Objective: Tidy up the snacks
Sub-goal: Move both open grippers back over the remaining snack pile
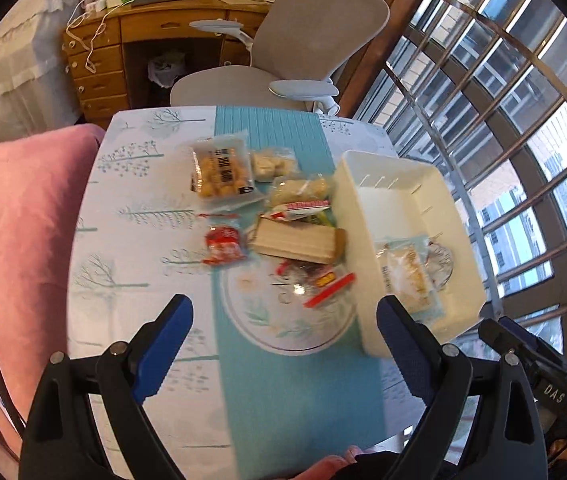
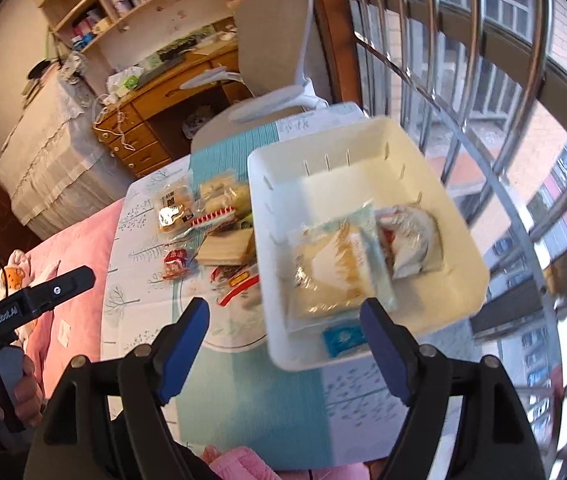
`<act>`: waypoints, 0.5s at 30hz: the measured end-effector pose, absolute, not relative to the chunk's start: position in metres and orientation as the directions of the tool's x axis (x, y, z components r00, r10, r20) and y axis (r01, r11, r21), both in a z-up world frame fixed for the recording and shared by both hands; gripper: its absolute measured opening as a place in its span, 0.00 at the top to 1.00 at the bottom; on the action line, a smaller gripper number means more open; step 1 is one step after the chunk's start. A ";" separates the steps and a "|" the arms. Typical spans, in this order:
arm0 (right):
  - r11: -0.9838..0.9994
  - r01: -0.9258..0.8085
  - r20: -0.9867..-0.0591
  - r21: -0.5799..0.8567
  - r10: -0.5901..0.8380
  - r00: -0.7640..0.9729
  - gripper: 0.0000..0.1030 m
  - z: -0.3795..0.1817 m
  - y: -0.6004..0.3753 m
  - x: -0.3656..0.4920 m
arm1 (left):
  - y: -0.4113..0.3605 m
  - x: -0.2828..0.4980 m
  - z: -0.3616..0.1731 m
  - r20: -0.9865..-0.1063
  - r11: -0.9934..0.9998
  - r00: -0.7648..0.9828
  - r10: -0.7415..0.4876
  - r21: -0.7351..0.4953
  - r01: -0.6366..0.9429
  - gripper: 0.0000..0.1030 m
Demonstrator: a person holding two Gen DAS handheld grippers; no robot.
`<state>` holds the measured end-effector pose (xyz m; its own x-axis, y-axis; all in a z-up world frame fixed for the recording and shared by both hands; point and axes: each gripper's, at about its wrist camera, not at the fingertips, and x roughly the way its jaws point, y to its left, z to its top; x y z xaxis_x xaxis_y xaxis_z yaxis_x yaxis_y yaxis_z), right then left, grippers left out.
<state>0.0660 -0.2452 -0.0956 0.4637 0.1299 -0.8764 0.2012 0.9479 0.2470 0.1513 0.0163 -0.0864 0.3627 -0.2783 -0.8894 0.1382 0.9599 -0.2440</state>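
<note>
Snacks (image 1: 283, 216) lie heaped in the middle of the table, and both claws hang above them with nothing in their grasp. The left gripper (image 1: 285, 312) has its blue pads spread wide over a round floral plate (image 1: 267, 320), where a red-and-clear wrapper (image 1: 329, 288) lies on the plate's far side. The right gripper (image 2: 283, 320) is spread just as wide, its jaws empty, poised over the near end of the white bin (image 2: 459, 240). Inside that bin, a clear-wrapped pastry pack (image 2: 323, 276) lies flat, a silvery crumpled wrapper (image 2: 415, 240) is touching it on the right, and a small blue packet (image 2: 343, 340) sits against the near wall. Out beyond the plate, a tan flat box (image 1: 295, 242) sits in the pile, a small red packet (image 1: 223, 246) lies just left of it, and a clear bag of golden puffs (image 1: 221, 174) rests at the far end. All of it sits on a tree-print tablecloth (image 1: 143, 208) crossed by a teal runner (image 1: 271, 132).
</note>
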 end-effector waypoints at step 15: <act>0.758 0.503 -0.880 0.416 0.195 0.434 0.24 -0.141 -0.206 0.042 | 0.072 0.174 -0.124 -0.938 0.939 0.259 -0.232 -0.147 0.309 0.10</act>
<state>0.0420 -0.2057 -0.1413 0.4335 0.1949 -0.8798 0.5030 0.7578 0.4157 0.1737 0.0719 -0.1239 0.2590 -0.2322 -0.9376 0.3094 0.9395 -0.1472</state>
